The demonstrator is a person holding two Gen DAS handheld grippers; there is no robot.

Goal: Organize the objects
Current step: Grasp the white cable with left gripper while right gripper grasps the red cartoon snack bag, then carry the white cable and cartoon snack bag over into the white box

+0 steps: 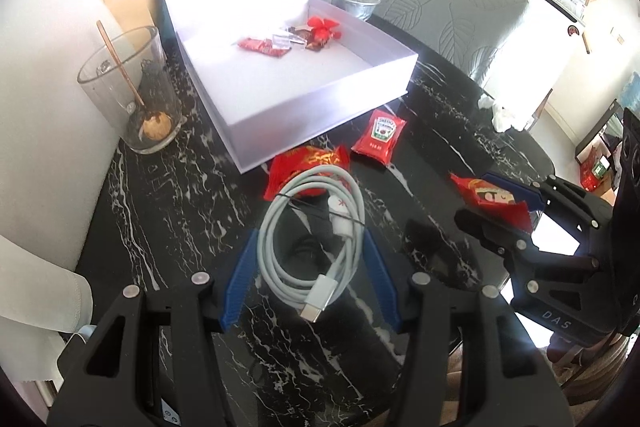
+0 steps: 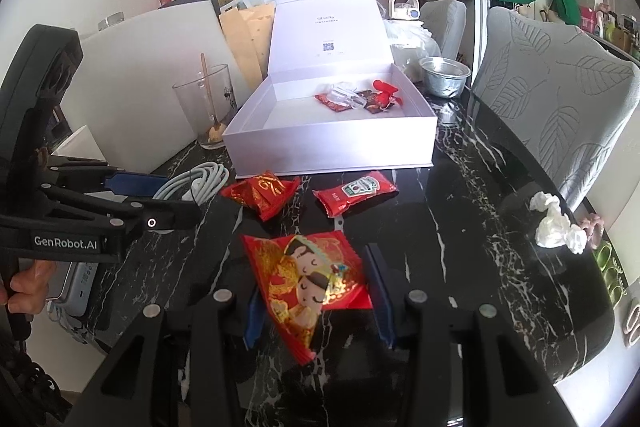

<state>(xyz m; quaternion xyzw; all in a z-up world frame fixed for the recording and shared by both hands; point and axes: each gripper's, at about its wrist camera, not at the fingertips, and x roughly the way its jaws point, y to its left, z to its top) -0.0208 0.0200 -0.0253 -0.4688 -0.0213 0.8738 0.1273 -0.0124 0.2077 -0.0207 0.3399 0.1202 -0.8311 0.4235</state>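
Note:
My left gripper (image 1: 310, 233) is shut on a coiled white charging cable (image 1: 280, 255), its blue fingers (image 1: 240, 279) pressing both sides of the coil just above the black marble table (image 1: 168, 211). My right gripper (image 2: 310, 251) is shut on a red snack packet with cartoon figures (image 2: 308, 275), held off the table. An open white box (image 2: 332, 147) stands ahead, with several small wrapped items (image 2: 360, 97) in its far corner. In front of the box lie a red ketchup sachet (image 2: 356, 193) and another red packet (image 2: 260, 193). The left wrist view shows the right gripper (image 1: 476, 197) with its packet (image 1: 488, 195).
A glass with a wooden spoon (image 1: 128, 95) stands left of the box (image 1: 320, 115). A crumpled tissue (image 2: 556, 223) lies near the table's right edge. Past the box are a metal bowl (image 2: 446, 75) and grey chairs (image 2: 552, 87). A white board (image 2: 140, 87) leans at the left.

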